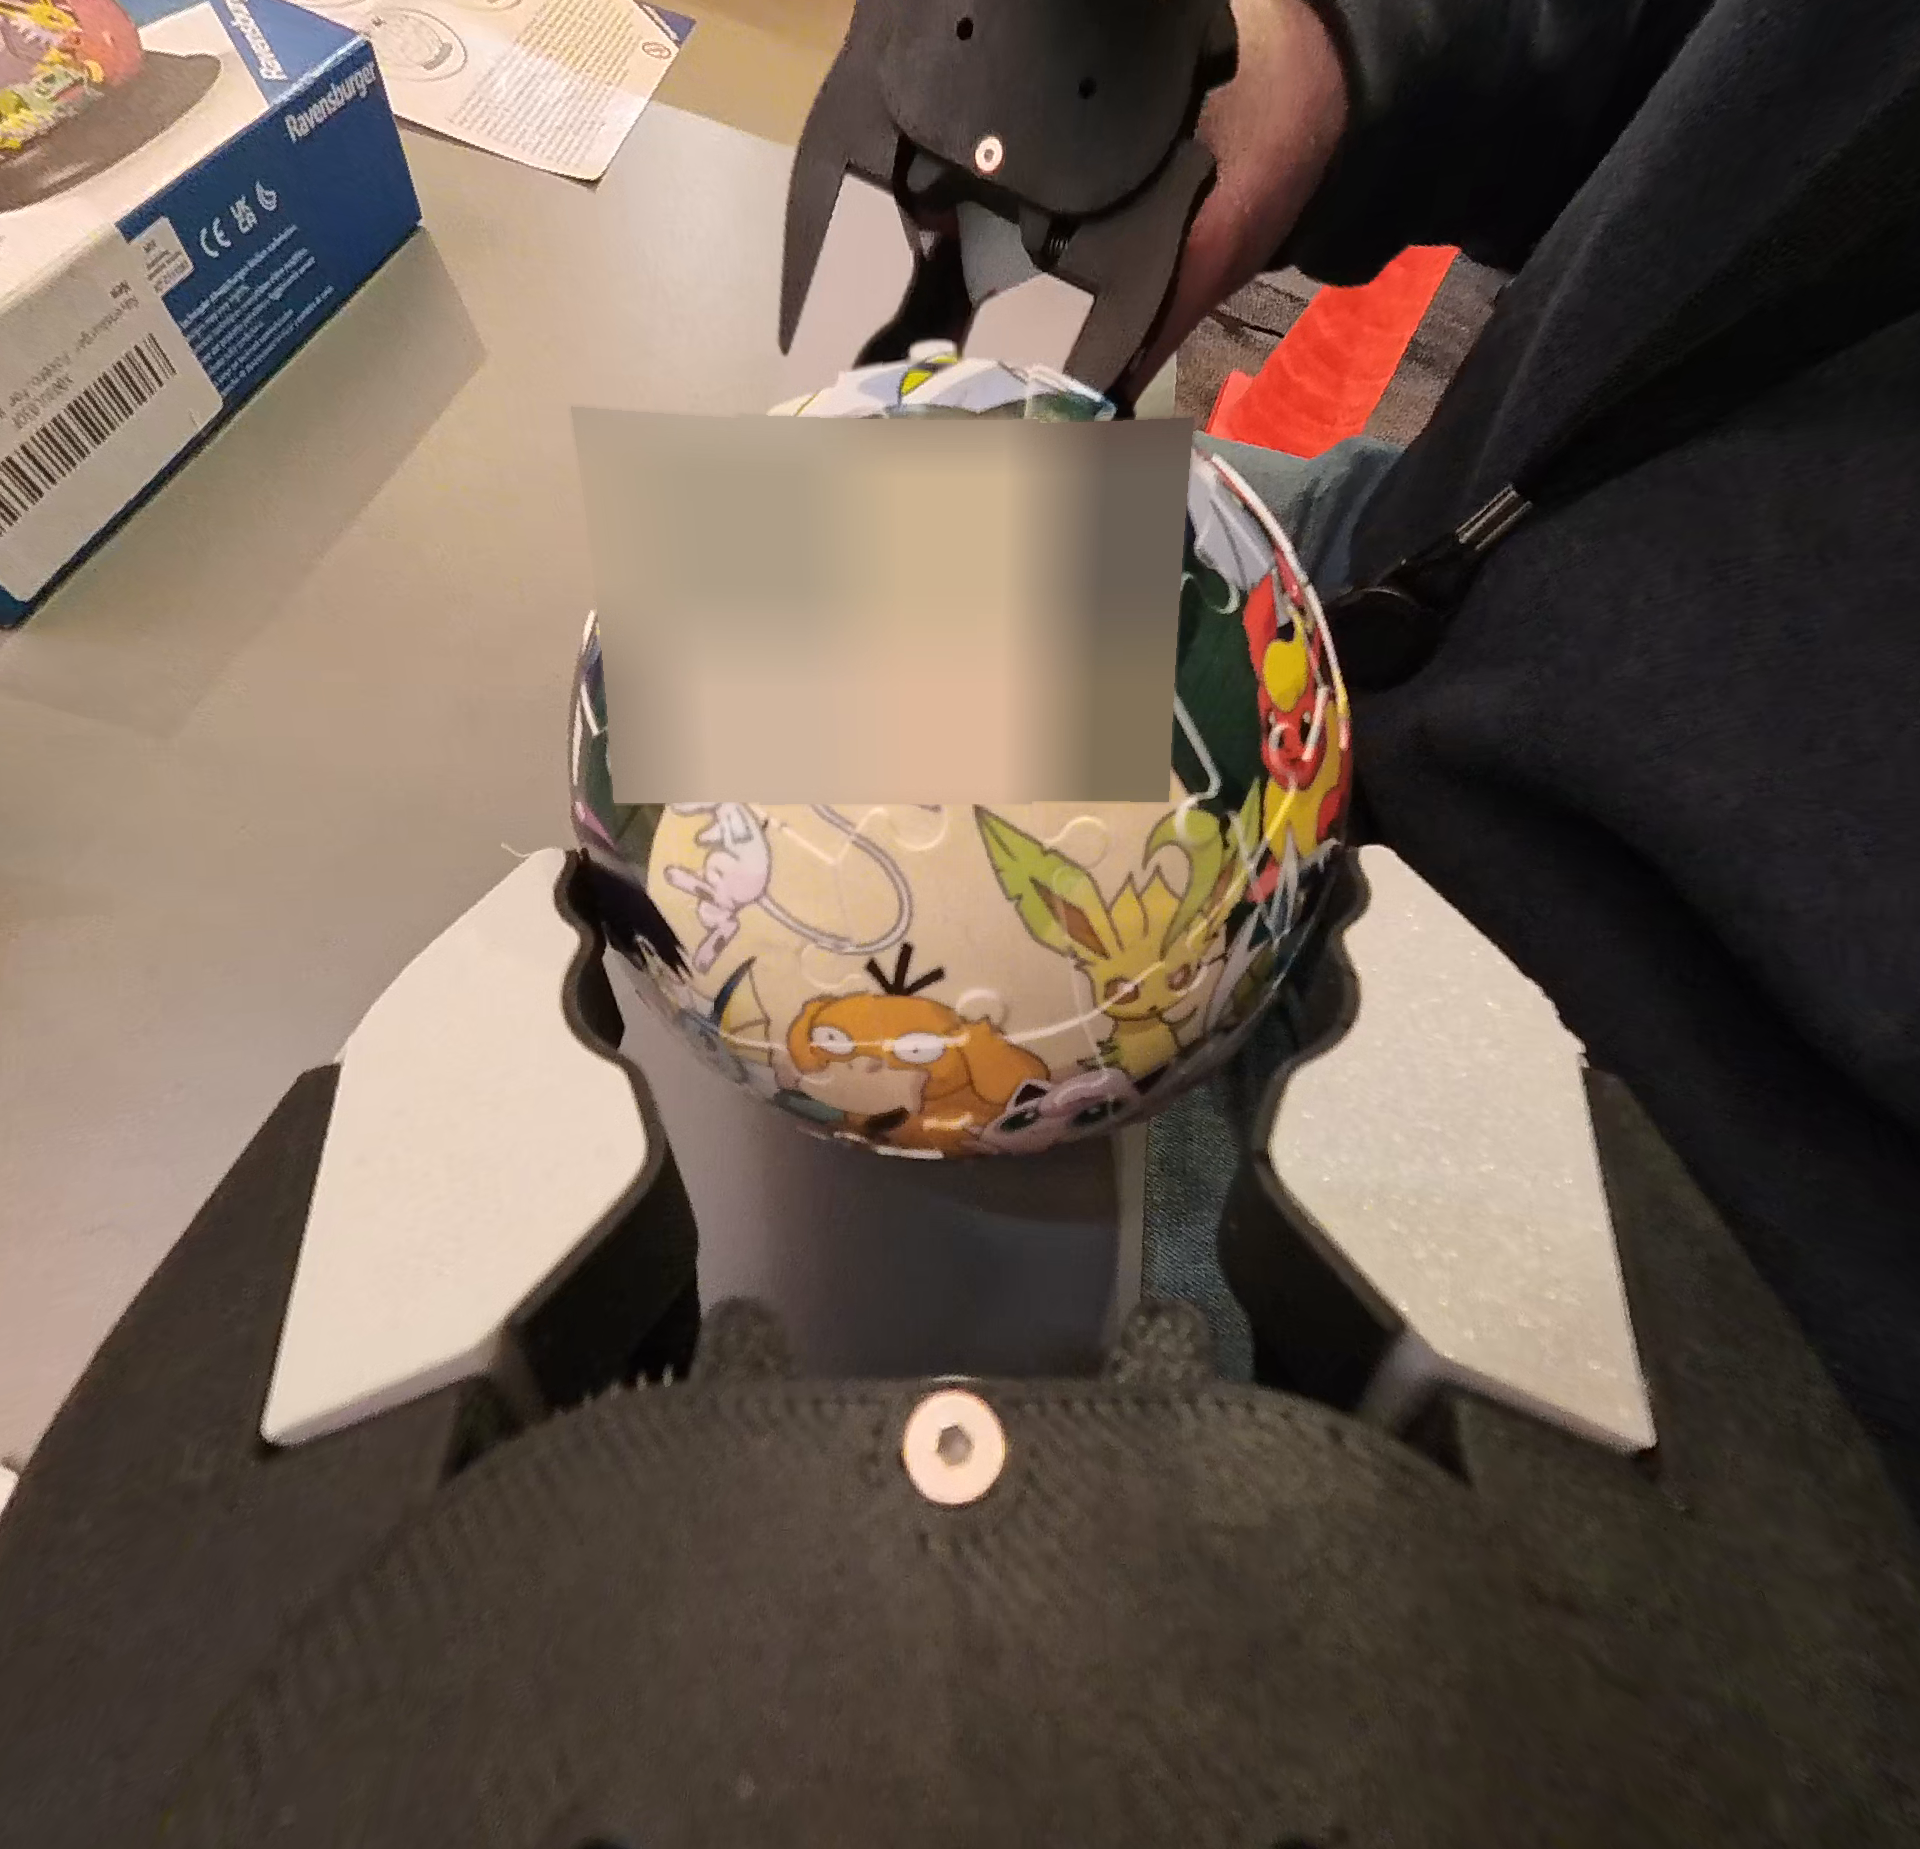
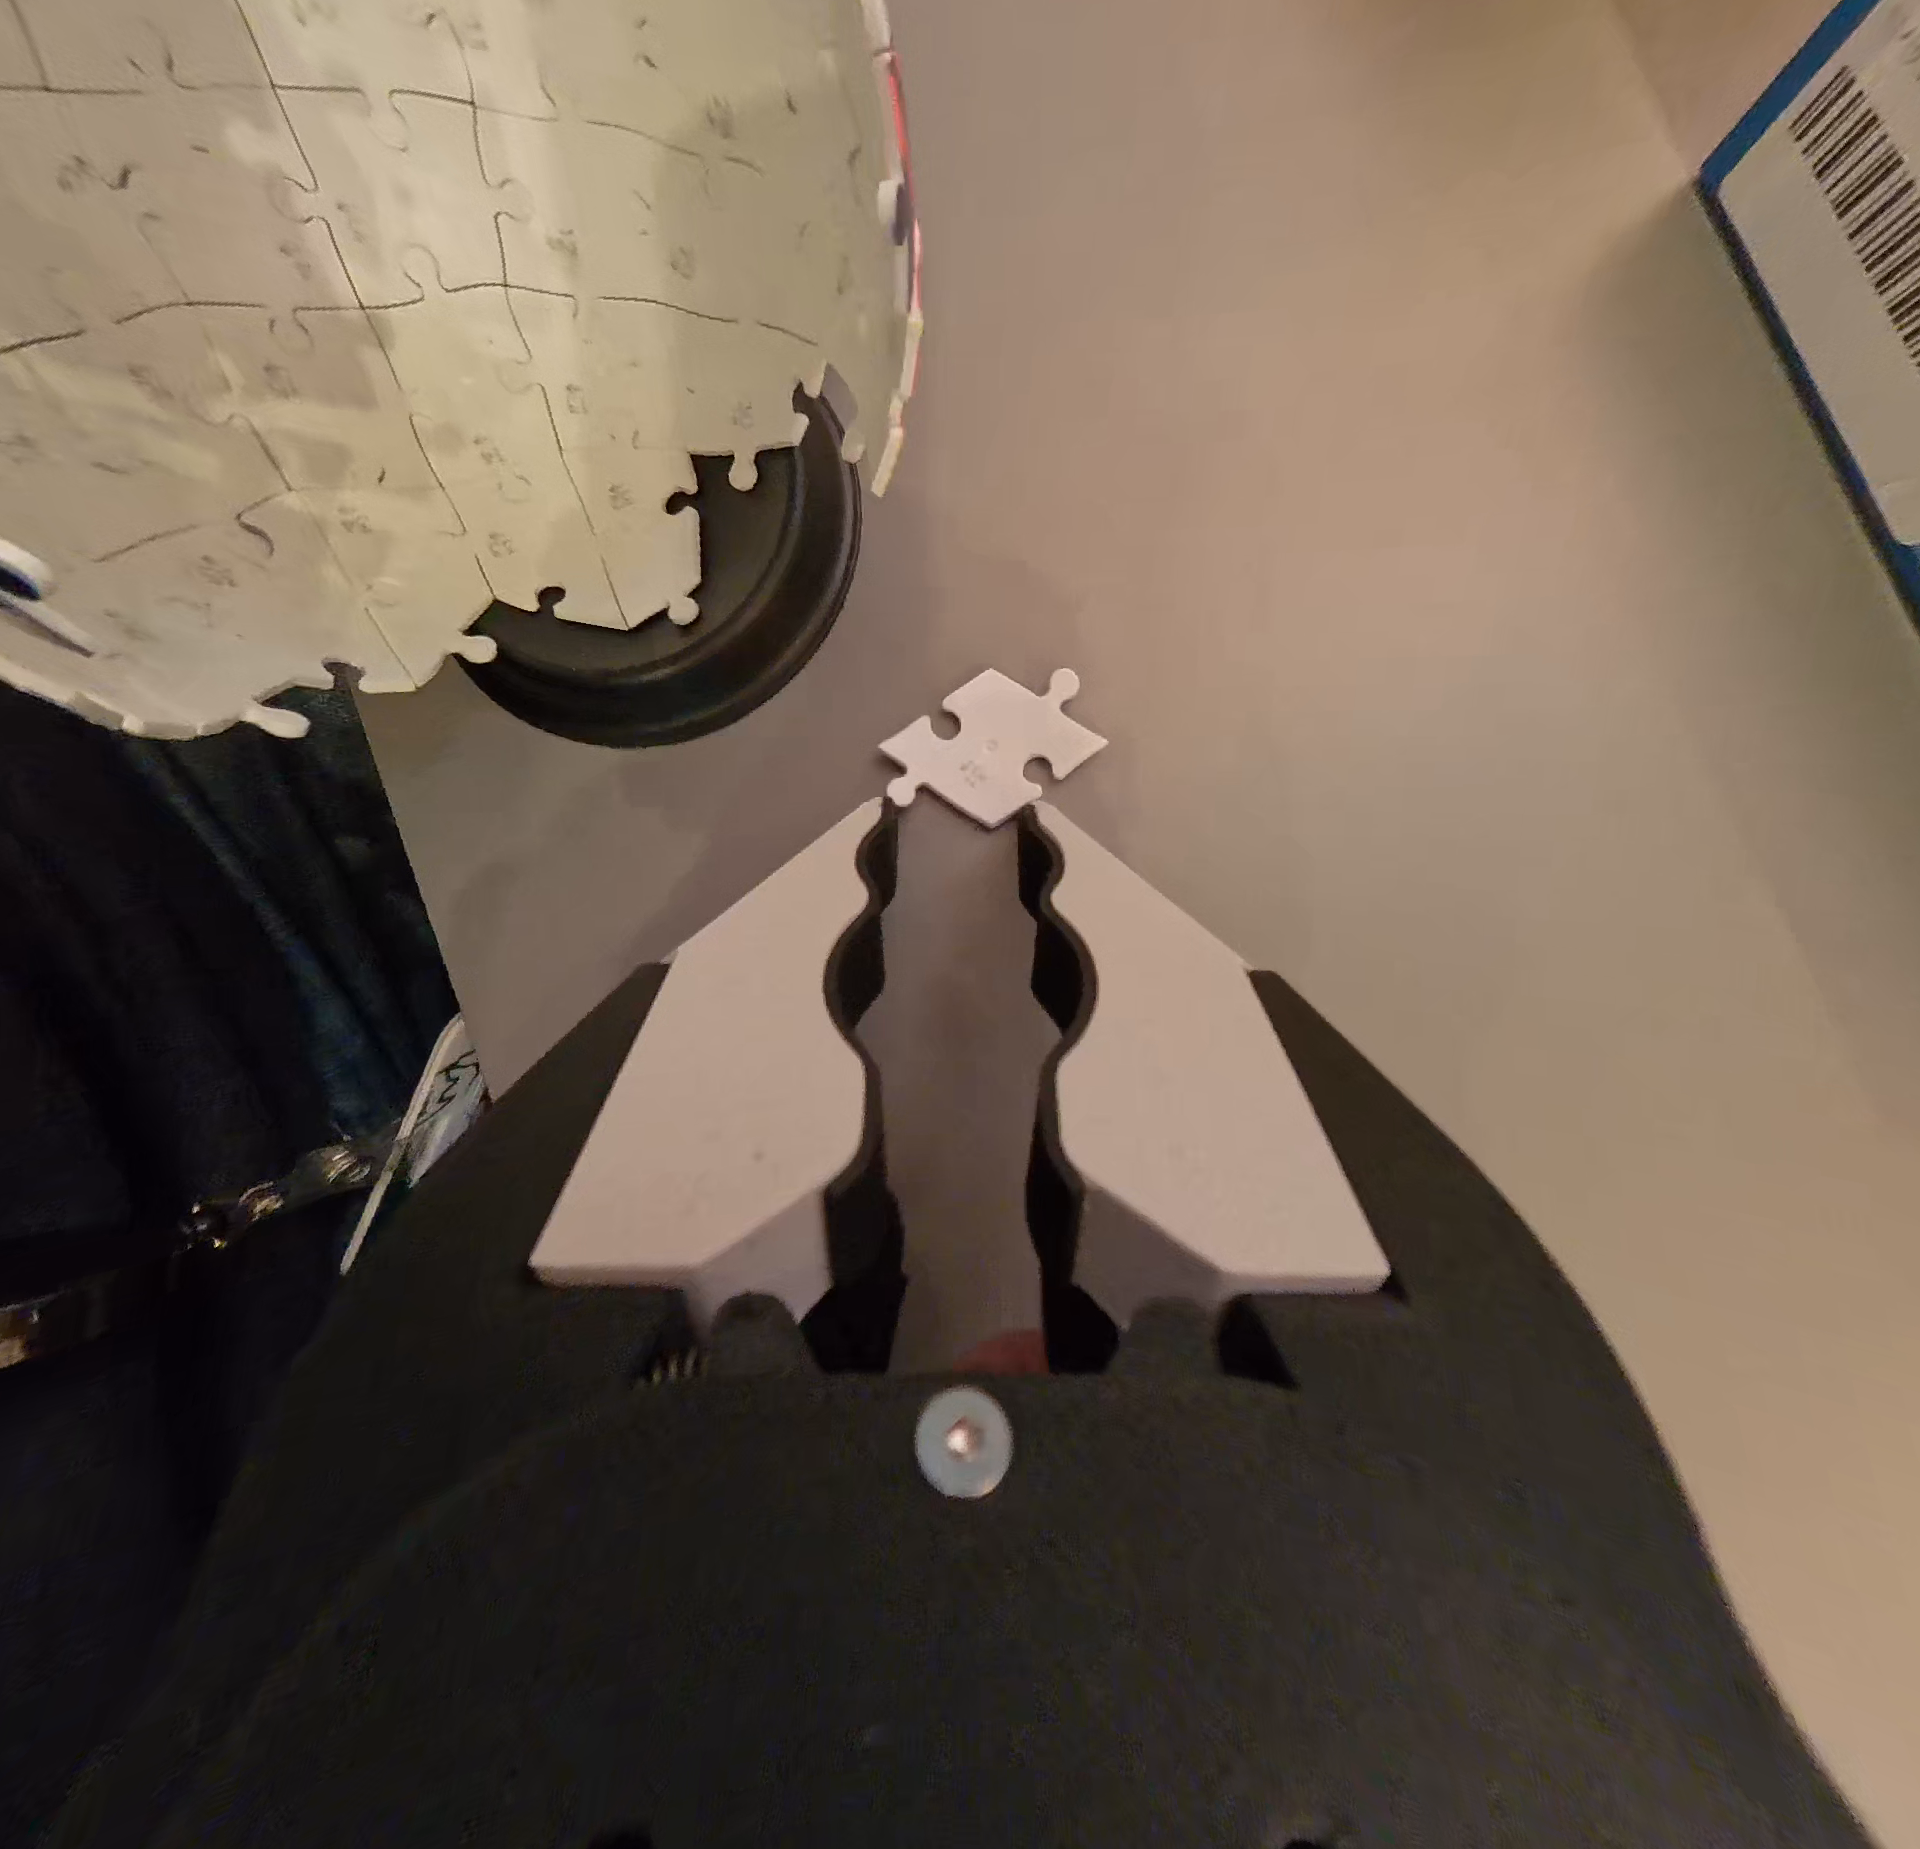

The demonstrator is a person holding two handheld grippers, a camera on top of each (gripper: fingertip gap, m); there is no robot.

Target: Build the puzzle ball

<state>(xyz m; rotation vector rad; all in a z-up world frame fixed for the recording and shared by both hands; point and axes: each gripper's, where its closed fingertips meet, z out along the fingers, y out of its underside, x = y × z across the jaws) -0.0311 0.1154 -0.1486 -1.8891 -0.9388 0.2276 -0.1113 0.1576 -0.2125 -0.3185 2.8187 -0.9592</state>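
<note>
The puzzle ball (image 1: pixel 935 989), printed with colourful cartoon creatures, sits between the fingertips of my left gripper (image 1: pixel 961 864), which touch its two sides and are shut on it. A blurred patch covers its middle. My right gripper (image 1: pixel 940 334) hangs over the ball's far top rim. In the right wrist view the ball's white inner shell (image 2: pixel 364 293) shows a jagged open edge above a black round stand (image 2: pixel 727 615). My right gripper (image 2: pixel 958 807) pinches a white puzzle piece (image 2: pixel 992 745), back side up, at its tips.
A blue puzzle box (image 1: pixel 208 241) lies on the beige table (image 1: pixel 260 812) at the left, with a paper leaflet (image 1: pixel 540 64) behind it. The box also shows at the right edge of the right wrist view (image 2: pixel 1849 241). A person's dark sleeve (image 1: pixel 1662 449) and something red (image 1: pixel 1340 345) are at the right. Some 12 cm of space lies between my two pairs of fingers.
</note>
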